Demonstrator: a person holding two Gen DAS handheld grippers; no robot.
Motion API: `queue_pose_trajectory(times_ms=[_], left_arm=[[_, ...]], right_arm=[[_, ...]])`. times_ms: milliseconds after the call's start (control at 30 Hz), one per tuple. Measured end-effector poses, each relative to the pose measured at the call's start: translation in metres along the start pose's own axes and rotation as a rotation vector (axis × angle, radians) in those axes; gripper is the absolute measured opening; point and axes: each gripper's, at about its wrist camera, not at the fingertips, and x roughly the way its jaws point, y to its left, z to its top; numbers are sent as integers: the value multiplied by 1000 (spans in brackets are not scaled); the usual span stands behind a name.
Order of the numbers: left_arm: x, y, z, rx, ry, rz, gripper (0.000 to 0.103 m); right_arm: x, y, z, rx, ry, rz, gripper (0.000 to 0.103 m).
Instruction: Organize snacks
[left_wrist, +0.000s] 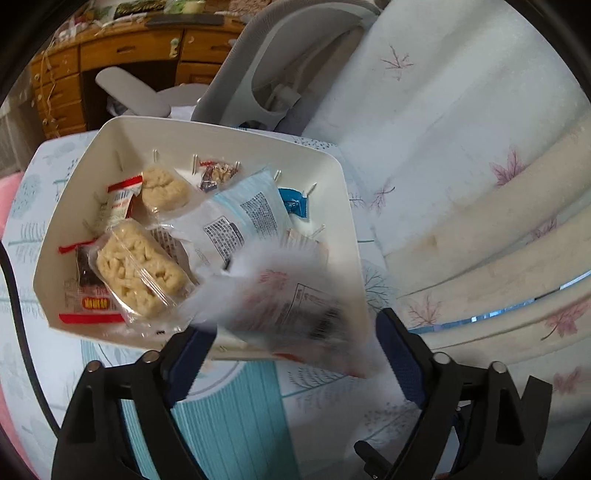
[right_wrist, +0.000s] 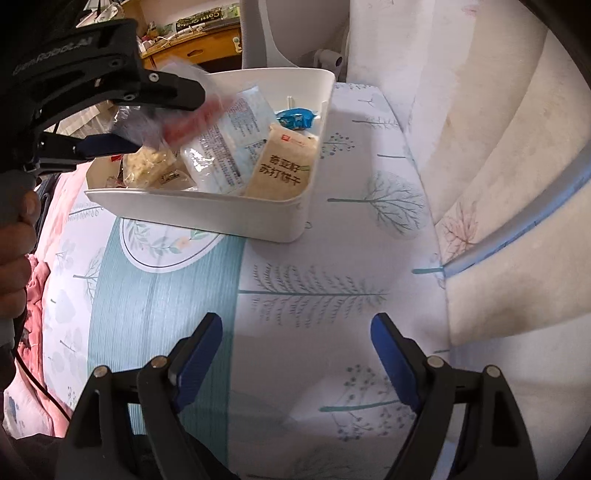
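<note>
A white bin stands on a tree-print sheet and holds several snacks. Among them are two pale puffed-rice bars, a light-blue packet, a small blue packet and a tan cracker pack. My left gripper hovers over the bin's near edge, jaws wide. A blurred clear packet with red print lies loose between them and over the bin. My right gripper is open and empty above the bare sheet, in front of the bin.
Cream cushions with leaf print rise along the right. A grey office chair and a wooden desk stand behind the bin. A pink blanket lies at the left, beside a person's hand.
</note>
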Motion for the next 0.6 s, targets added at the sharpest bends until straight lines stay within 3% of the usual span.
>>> queue_pose_trajectory(times_ms=[100,233,333,467,600], left_arm=[[-10,-7,0,-7,9,-11,100],[-28,-15,-9,57,-18,47,100],[-49,-9,-22,40,-35,97,100],[-85,7,-45,9,-33,110,100],[-118,20,-68,18,-47,168,100]], right_arm=[[-8,-11,0,33,11,15,95],[-23,-18,-9,84,-49,26,96],[-31,-18,-19,123,-55,20,96],[-54,-9,-31,172,-75,77,96],[-76,9,-37,167,-96,99,97]])
